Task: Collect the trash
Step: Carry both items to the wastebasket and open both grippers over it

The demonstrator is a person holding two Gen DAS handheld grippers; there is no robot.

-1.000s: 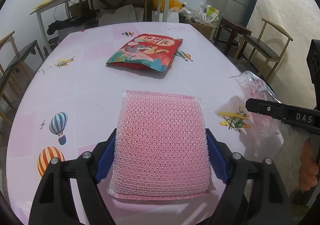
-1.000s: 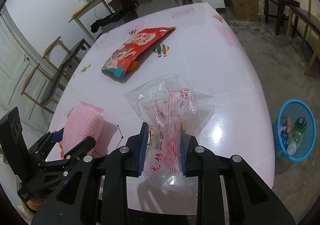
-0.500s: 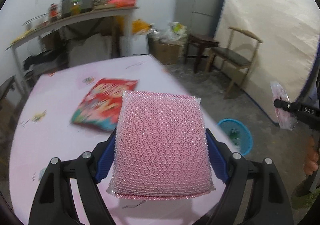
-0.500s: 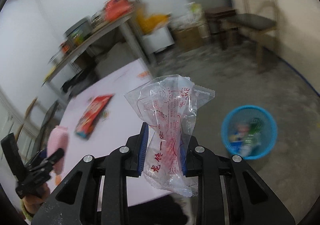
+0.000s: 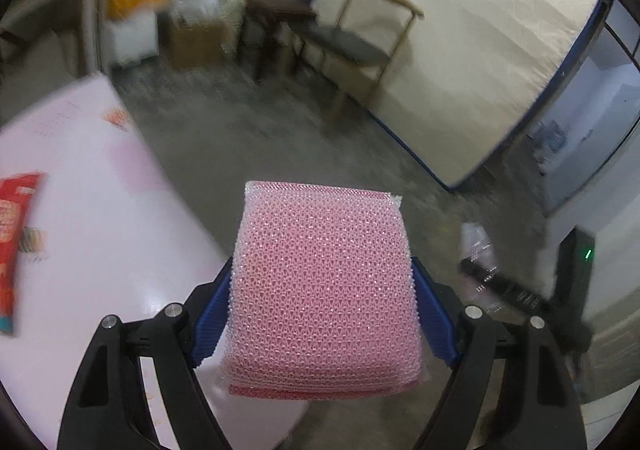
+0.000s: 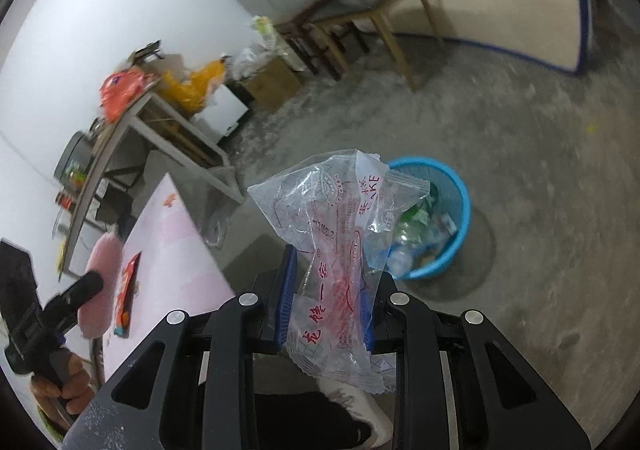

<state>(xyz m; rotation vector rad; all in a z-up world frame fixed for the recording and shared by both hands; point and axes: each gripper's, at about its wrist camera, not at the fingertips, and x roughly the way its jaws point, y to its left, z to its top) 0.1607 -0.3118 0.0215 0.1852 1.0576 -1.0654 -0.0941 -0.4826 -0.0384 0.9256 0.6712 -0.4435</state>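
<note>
Both hands have swung away from the pink surface [image 5: 80, 234] and out over the bare concrete floor [image 6: 540, 250]. A second ago each claw was looking down at the tablecloth; now the surface fills only the left part of each view, and the blue basket [image 6: 456, 246], which sat off at the edge before, lies close ahead of the right claw [image 6: 326, 306]. I take this as the carry stage: both pieces are lifted and on their way to the bin, and the drop has not yet been made.

The right claw is clenched on the clear wrapper [image 6: 336, 246], its blue pads pinching the crumpled middle while the printed top fans up and the tail hangs below. It tilts downward with the basket just beyond the wrapper; bottles and other rubbish already sit inside.

The left claw [image 5: 324, 310] is spread wide but grasping the pink scrub sponge [image 5: 324, 282], one pad pressed to each side. It too points down at the floor, past the surface's edge. From the right view I see it trailing over by the surface, a hand [image 6: 60, 398] wrapped round its grip.

The red snack bag [image 5: 14, 246] lies uncollected on the surface, so another trip looks likely.
</note>
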